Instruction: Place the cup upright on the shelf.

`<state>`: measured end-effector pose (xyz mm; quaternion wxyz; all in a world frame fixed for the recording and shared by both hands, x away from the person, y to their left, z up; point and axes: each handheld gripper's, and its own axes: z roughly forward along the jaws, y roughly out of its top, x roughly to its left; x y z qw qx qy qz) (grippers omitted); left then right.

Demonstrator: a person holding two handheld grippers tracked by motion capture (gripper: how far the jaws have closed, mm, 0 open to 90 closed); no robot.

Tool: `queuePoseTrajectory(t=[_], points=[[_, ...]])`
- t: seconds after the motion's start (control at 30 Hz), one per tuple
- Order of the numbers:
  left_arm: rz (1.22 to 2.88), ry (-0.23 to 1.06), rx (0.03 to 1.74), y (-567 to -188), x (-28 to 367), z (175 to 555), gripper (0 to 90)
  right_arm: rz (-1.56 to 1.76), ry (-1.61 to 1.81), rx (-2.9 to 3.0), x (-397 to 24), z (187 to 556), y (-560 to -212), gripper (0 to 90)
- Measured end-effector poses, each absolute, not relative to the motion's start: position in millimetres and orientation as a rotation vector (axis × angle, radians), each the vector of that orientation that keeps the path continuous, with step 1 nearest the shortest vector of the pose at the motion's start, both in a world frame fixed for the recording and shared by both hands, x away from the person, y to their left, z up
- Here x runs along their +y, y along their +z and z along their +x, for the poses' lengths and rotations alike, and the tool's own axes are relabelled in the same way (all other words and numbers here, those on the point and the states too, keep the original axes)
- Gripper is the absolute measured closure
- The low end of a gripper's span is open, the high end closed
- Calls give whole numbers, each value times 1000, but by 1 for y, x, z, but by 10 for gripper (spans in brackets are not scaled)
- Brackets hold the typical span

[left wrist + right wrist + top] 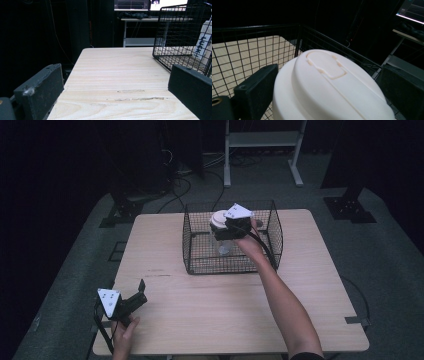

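A clear jar with a white lid is held inside the black wire basket by the right tongs, whose 2 jaws are set on either side of the lid, 1 at each flank as seen in the right gripper view. Whether the lid is actually pinched or merely bracketed cannot be told; the left jaw is seen against the lid's edge, while the right one is partly hidden behind it. The jar is found directly between and just ahead of these tongs, with the basket's far wall beyond it.

The left tongs are kept spread and empty, low over the desk, with the basket well ahead and to their right.

Several risks are judged from here. A smooth, domed lid gripped only at its rim may be let slip, so that the jar is dropped onto the basket floor. If the lid is loose, it may be pulled off and the jar left behind. The basket, unsteadied by the left tongs, may be dragged or tipped if the jar is caught on the wire rim.
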<state>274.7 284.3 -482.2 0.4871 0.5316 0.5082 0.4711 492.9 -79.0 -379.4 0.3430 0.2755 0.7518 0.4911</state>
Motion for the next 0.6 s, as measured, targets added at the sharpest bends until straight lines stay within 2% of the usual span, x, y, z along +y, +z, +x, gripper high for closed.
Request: queuePoseTrajectory(t=[0.6], points=[[1295,1150,1236,-482,284,275,0,694,1340,1891,-89,482,-355,29]])
